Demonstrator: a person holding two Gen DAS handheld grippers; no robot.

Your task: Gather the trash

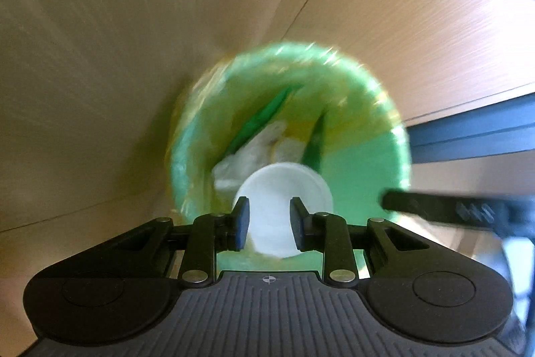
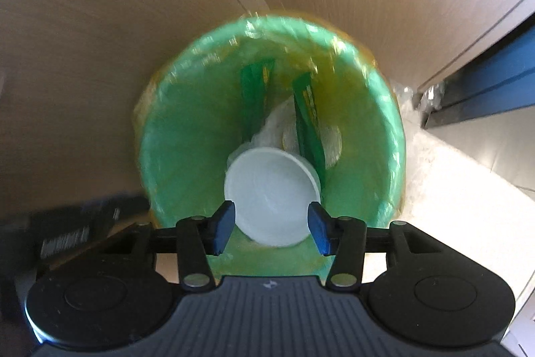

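A bin lined with a green bag (image 1: 367,163) (image 2: 187,129) stands below both grippers. Inside lie green wrappers (image 1: 264,119) (image 2: 311,122), crumpled white paper (image 1: 240,163) (image 2: 274,126) and a white paper cup (image 1: 284,199) (image 2: 271,196). My left gripper (image 1: 270,223) is over the bin mouth with its jaws apart; the cup shows between them, and I cannot tell whether the pads touch it. My right gripper (image 2: 271,226) is open over the bin, the cup in the gap, the pads apart from it. The right gripper's finger (image 1: 451,209) shows in the left wrist view.
Wooden cabinet panels (image 1: 401,5) (image 2: 100,39) stand behind the bin. A dark blue frame (image 1: 474,129) (image 2: 485,82) is at the right. Pale speckled floor (image 2: 451,176) lies right of the bin. The left gripper's body (image 2: 67,233) shows at the lower left of the right wrist view.
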